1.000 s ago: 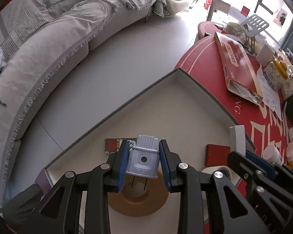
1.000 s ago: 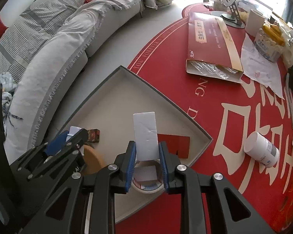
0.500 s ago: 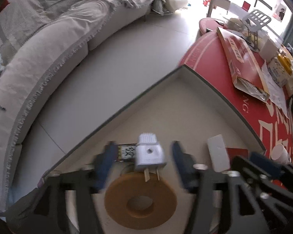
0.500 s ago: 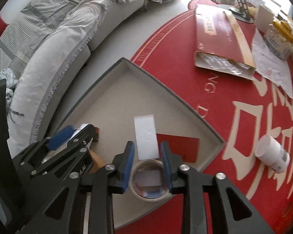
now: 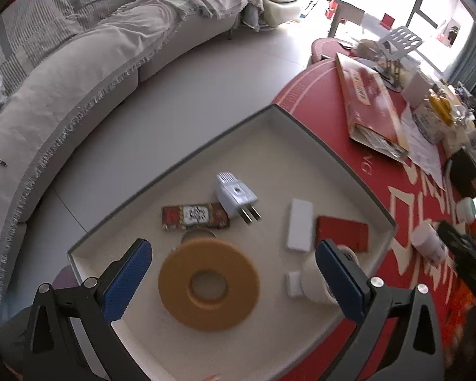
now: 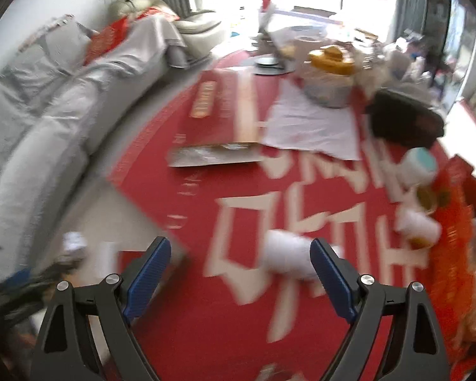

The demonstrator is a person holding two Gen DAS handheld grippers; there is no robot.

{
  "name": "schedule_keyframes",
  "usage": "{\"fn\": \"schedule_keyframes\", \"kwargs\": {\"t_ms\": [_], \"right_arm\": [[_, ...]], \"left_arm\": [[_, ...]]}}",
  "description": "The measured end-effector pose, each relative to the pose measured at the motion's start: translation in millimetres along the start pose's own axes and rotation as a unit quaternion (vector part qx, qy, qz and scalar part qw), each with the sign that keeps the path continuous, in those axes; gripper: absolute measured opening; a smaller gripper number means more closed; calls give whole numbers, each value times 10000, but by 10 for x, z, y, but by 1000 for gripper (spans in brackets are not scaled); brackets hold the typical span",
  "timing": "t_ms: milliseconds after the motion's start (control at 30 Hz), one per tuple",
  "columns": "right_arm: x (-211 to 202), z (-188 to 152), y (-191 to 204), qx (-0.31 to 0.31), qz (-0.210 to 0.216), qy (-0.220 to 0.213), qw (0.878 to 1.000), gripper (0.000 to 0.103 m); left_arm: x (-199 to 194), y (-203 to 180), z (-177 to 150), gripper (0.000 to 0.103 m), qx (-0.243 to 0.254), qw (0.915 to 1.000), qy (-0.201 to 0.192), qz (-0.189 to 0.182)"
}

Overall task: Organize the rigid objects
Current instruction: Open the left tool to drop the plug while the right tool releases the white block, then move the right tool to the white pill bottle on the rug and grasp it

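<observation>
A grey-walled tray [image 5: 330, 149] holds a white plug adapter [image 5: 234, 195], a patterned red bar [image 5: 195, 217], a brown tape ring [image 5: 208, 288], a white flat box [image 5: 299, 229], a red card [image 5: 342, 233] and a white tape roll [image 5: 317, 281]. My left gripper [image 5: 234, 281] is open and empty above the brown ring. My right gripper [image 6: 239, 281] is open and empty over the red table mat [image 6: 206, 317], and a white bottle [image 6: 287, 255] lies between its fingers. The right wrist view is blurred; the tray corner [image 6: 136, 219] shows at lower left.
On the red table lie a long red box [image 5: 369, 104], white paper [image 6: 314, 127], a black case [image 6: 406, 120], a bowl of yellow items [image 6: 330, 66] and small jars [image 6: 419, 166]. A grey sofa [image 5: 79, 73] curves along the left beyond the floor.
My left gripper let go of the plug adapter, opened wide and pulled back. My right gripper released the white box into the tray, opened and swung right over the mat.
</observation>
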State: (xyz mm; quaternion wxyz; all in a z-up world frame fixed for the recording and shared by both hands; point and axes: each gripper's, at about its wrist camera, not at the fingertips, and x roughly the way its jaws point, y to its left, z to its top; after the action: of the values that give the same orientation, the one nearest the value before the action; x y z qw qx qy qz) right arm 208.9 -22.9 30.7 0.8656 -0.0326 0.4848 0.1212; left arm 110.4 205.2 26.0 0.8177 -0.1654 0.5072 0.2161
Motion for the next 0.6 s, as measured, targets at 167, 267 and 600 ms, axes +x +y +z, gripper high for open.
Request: {"fn": "schedule_keyframes", "kwargs": {"t_ms": [167,267,600], "right_arm": [[284,-21,-166,-258,-344,-98,9990,90],[435,-3,-91,-774,-327,-122,9964,90],[671,-256,-156,-822,753,1081,9879,90]], "left_arm": [[-176,-41,-177,103,162,9998,-20,-96],[-219,-20,-251,103,182,9997,40,-130],[-279,-37,-439,103,339,9992,177,-116]]}}
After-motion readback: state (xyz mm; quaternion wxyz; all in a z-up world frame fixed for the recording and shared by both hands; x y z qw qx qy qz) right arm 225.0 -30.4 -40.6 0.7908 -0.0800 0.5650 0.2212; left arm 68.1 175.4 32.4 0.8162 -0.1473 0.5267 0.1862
